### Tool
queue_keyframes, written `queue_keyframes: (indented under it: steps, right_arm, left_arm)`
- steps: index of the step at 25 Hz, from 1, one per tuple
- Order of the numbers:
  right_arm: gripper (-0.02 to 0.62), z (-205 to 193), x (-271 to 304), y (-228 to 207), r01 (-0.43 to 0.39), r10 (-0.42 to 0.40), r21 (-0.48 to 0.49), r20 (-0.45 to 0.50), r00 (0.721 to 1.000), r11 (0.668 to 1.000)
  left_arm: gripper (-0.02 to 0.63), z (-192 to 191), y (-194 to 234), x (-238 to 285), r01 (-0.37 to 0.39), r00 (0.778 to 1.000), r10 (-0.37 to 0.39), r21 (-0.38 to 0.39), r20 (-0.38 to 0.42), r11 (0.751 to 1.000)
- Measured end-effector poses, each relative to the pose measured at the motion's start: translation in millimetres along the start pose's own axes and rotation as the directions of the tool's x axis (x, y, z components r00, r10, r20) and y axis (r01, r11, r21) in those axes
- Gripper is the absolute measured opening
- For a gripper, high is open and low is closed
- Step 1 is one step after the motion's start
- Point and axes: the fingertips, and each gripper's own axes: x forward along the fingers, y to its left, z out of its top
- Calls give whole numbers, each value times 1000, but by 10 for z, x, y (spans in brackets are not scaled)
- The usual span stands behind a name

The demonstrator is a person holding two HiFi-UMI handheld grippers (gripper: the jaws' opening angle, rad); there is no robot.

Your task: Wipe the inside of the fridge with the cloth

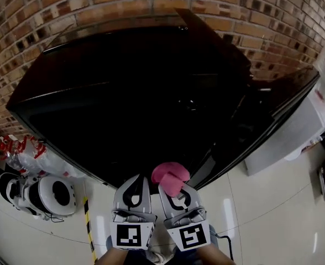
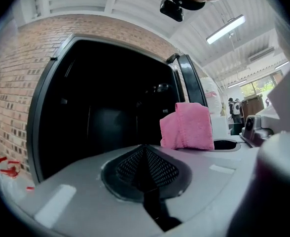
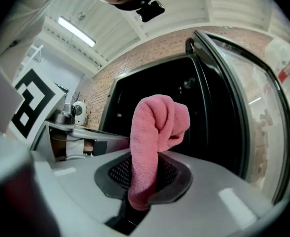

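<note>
The pink terry cloth (image 3: 157,127) stood bunched above the right gripper (image 3: 143,181), whose jaws were clamped on its lower end. It was just in front of the black fridge's (image 1: 124,104) dark open cavity, seemingly readied for wiping. The left gripper (image 2: 146,171) sat alongside, jaws pressed together on nothing, likely spare. The fridge's dark door (image 1: 273,106) stood swung wide for access.
</note>
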Motion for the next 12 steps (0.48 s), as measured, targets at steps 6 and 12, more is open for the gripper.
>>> queue_keyframes:
  steps: [6, 12]
  right_arm:
    - [55, 957, -192, -71, 12, -10, 40, -49, 999, 999]
    - [52, 1581, -435, -170, 77, -57, 115, -167, 984, 990]
  left_arm:
    - [15, 907, -341, -153, 94, 993, -96, -23, -73, 995]
    - [15, 1577, -658, -349, 160, 972, -174, -98, -158, 982]
